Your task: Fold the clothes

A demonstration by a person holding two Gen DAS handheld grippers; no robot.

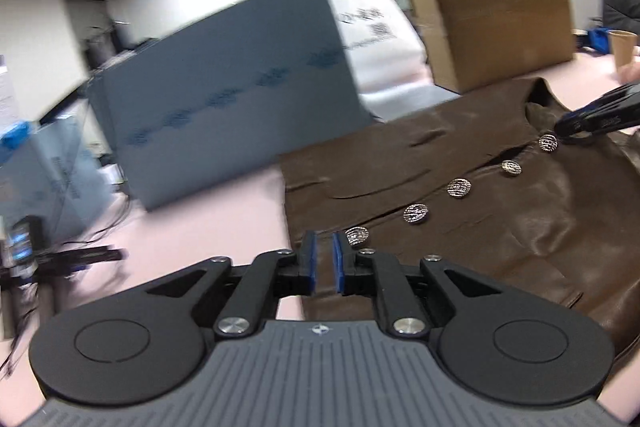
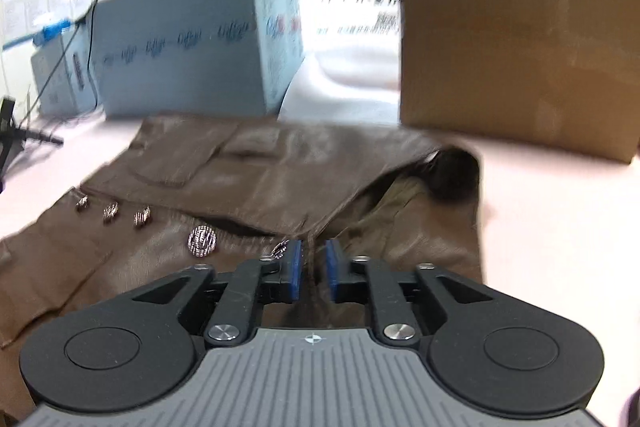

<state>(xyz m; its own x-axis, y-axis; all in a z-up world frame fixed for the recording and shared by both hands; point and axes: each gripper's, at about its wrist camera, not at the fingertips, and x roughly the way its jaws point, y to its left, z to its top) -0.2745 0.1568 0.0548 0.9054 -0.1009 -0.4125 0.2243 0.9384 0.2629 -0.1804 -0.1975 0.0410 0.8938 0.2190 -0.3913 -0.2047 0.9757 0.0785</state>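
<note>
A brown leather jacket with a row of silver buttons lies spread on the pink table. My left gripper hovers at the hem beside the lowest button, its blue pads a narrow gap apart; whether cloth sits between them is unclear. My right gripper is at the collar end by the top button, shut on the jacket's front edge, which rises as a ridge from its pads. The same right gripper shows at the right of the left wrist view.
A large cardboard box stands behind the jacket at the back right, with blue-grey boxes at the back left and white foam between them. A paper cup stands far right. A black stand and cables sit left.
</note>
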